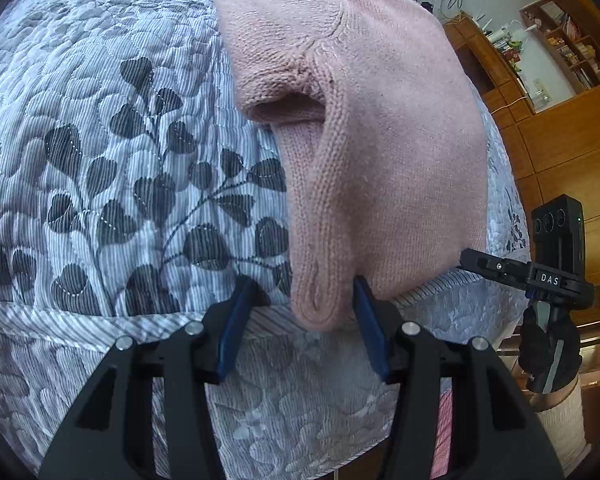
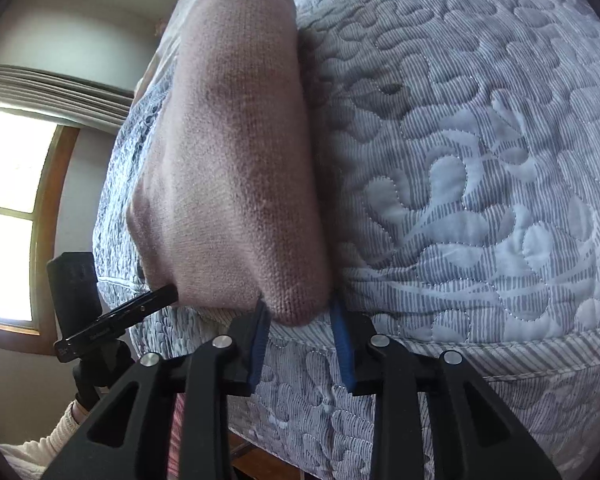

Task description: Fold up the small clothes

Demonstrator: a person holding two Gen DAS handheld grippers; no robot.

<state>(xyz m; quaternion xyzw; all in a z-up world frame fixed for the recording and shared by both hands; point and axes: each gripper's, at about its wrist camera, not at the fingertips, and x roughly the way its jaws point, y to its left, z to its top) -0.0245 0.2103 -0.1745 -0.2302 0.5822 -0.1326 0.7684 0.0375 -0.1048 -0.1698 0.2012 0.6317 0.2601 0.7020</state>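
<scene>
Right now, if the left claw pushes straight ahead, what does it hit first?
The pink knit garment: its near folded end already sits between the open left claw fingers. The quilted bedspread lies beneath it; depth is hard to judge.

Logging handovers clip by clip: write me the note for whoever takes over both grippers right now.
Left gripper: open, its blue fingers either side of the near left corner of the pink knit garment.
Right gripper: open, fingers either side of the near right corner of the same garment.
Garment: lies lengthwise on the quilted bedspread, near end at the bed edge; a sleeve looks tucked under on the left side.
Done: apparently the sleeve fold, judging by how it lies.
Left: close on both corners, probably carry them to the far end, then flatten.
</scene>
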